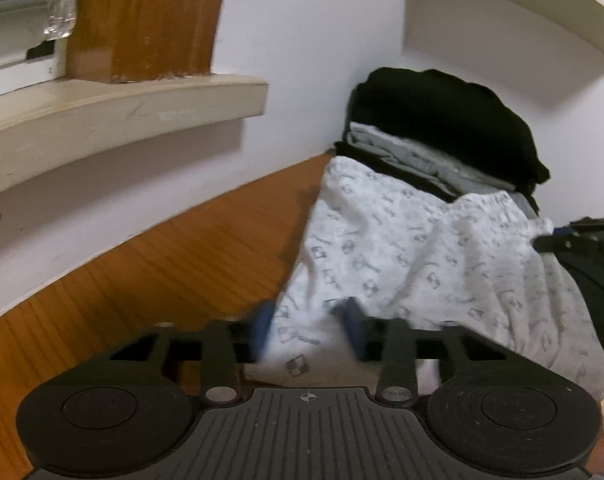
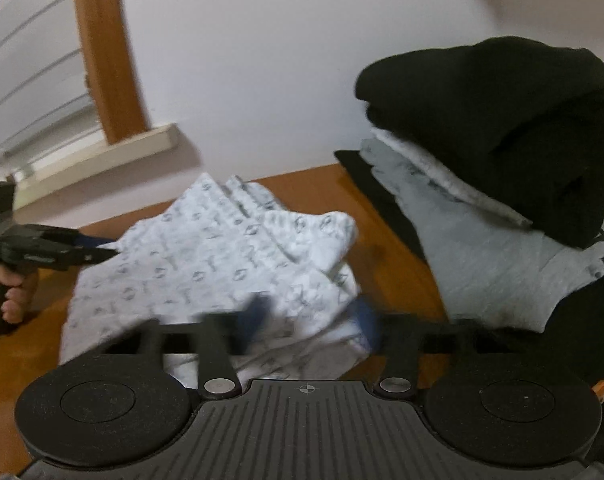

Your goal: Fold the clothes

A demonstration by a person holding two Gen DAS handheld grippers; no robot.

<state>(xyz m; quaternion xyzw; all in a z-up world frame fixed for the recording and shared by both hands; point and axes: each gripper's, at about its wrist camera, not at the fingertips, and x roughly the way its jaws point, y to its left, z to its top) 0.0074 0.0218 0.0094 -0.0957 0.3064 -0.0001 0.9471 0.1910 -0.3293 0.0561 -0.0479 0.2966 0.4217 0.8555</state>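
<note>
A white garment with a small grey print (image 1: 414,264) lies loosely folded on the wooden table (image 1: 174,264). It also shows in the right wrist view (image 2: 222,264). My left gripper (image 1: 308,322) is open, its blue-padded fingers over the garment's near left edge. My right gripper (image 2: 314,320) is open, its fingers over the garment's near right corner. The left gripper also shows at the left in the right wrist view (image 2: 98,254), touching the garment's edge. The right gripper shows at the right edge in the left wrist view (image 1: 542,242).
A stack of folded clothes (image 2: 502,200), black on top of grey, sits behind and to the right against the white wall. A window sill (image 1: 122,112) and a wooden frame (image 1: 142,16) stand at the left. A white shelf (image 1: 522,12) hangs above the stack.
</note>
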